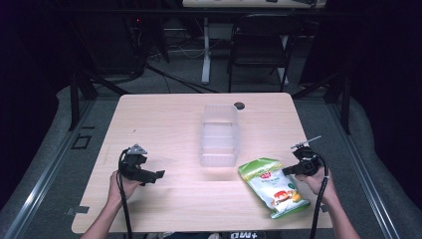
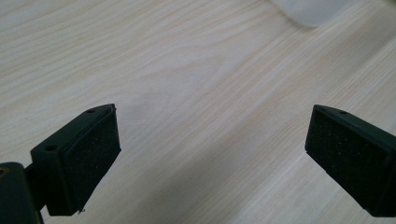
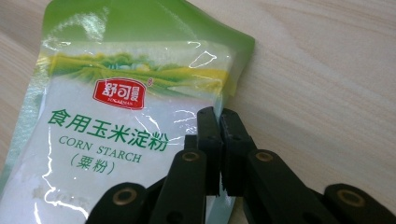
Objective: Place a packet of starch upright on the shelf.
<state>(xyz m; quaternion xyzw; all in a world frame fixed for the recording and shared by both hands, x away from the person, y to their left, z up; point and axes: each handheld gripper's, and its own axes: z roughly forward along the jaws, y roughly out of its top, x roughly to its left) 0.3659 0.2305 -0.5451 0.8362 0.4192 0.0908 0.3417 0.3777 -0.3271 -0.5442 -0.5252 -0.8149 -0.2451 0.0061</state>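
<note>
Left claw point(image 1: 158, 175) hovers over bare table point(image 1: 164, 119) with its jaws spread wide and nothing between them, held in reserve near the front edge. Past it, mid-table, stands a clear plastic tub point(image 1: 219, 135), likely where the bag is bound. Farthest right, the right claw point(image 3: 219, 122) is clamped on the side edge of the corn starch bag point(image 3: 116, 121), which lies flat by the front right corner, probably to lift it.

table's lit bright from overhead, room around it nearly black. glare streaks across the starch bag point(image 3: 116, 116) just left of the right tongs point(image 3: 219, 116), whose near arms go soft.
</note>
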